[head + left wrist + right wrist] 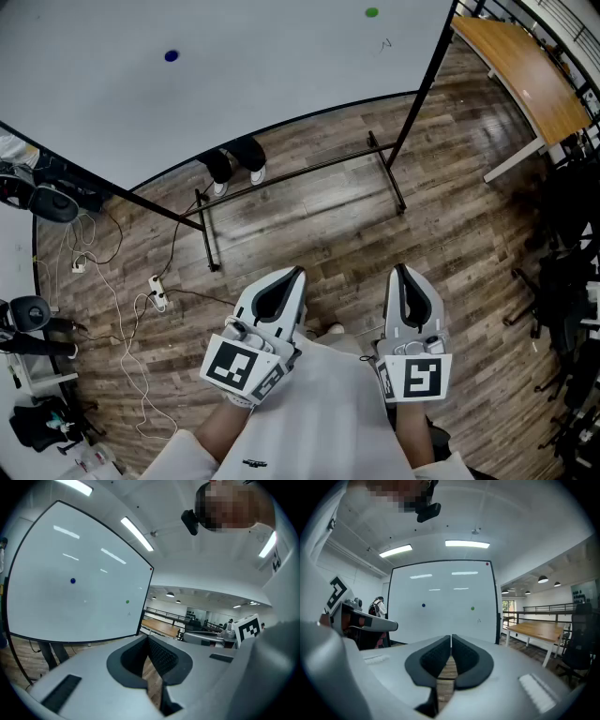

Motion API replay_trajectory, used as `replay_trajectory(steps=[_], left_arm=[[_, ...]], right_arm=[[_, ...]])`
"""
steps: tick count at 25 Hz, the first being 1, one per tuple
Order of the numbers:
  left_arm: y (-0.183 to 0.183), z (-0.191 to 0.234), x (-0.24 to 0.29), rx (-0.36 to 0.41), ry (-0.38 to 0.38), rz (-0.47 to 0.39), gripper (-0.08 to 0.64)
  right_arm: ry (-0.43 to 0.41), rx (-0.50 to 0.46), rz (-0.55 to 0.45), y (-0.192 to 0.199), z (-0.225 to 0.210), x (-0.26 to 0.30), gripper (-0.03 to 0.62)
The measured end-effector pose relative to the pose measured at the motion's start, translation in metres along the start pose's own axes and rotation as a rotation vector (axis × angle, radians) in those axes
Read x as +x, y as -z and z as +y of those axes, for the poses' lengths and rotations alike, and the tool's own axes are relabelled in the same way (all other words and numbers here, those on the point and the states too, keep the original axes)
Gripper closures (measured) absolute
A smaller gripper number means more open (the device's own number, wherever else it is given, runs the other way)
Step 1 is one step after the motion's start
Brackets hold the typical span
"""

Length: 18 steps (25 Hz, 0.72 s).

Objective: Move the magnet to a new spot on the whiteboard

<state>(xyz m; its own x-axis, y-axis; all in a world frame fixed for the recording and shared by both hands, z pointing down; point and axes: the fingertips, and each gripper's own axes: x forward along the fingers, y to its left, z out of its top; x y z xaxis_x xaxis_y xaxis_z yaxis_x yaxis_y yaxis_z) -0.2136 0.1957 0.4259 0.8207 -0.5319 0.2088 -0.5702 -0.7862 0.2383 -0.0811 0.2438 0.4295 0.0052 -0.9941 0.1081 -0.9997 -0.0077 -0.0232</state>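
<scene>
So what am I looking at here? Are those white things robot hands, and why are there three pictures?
There is no robot here. A person holds a hand tool with two jaws in each hand: the left gripper and the right gripper. The head view comes from a camera on the person's head, looking down at both grippers and the wooden floor. The other two views come from a camera riding on each gripper, looking along its jaws. Both pairs of jaws are closed, with nothing between them. Ahead stands a whiteboard with a blue magnet and a green magnet stuck on it. Neither is touched yet. A wooden table stands off to the right.
</scene>
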Motion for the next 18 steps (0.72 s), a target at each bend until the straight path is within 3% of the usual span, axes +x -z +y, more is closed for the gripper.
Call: replay_trajectory(steps=[8,18], left_arm=[[-0.002,-0.030,-0.010,0.039,0.053,-0.002,0.554],[-0.019,0.016,-0.040,0.020,0.078,-0.058,0.554]], right_arm=[[0.038,0.056,0.027,0.016,0.003,-0.032,0.586],[0.072,0.035,-0.019,-0.007,0.046,-0.021,0.586]])
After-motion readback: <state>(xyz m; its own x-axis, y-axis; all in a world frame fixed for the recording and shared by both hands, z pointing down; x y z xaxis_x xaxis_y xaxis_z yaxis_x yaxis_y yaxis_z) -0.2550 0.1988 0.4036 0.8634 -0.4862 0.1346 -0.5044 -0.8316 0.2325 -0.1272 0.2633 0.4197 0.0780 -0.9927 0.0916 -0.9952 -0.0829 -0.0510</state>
